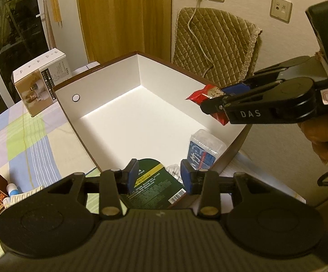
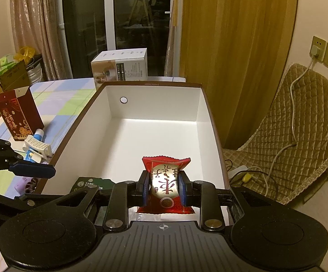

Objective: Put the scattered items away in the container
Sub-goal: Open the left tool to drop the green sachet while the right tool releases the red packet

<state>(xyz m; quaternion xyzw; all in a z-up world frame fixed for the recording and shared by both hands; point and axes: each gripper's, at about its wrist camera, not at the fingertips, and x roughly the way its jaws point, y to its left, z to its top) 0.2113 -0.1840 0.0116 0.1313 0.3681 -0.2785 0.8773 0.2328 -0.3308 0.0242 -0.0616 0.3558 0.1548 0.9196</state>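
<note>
A white box with a brown rim (image 1: 100, 106) (image 2: 155, 106) stands on the table. My right gripper (image 2: 163, 187) is shut on a red snack packet (image 2: 165, 181) and holds it over the box's near end; it shows in the left wrist view (image 1: 211, 103) with the packet (image 1: 201, 96) at the box's right rim. My left gripper (image 1: 159, 173) is open above a dark green sachet (image 1: 151, 181) that lies in the box. A clear box with a blue label (image 1: 203, 149) lies in the box's corner.
A white and tan carton (image 1: 41, 79) (image 2: 121, 66) stands behind the box. A dark red carton (image 2: 19, 115), a blue and white tube with a white clip (image 2: 36, 147) and a purple item (image 2: 25, 185) lie on the checked cloth at the left. A quilted chair (image 2: 300, 140) stands at the right.
</note>
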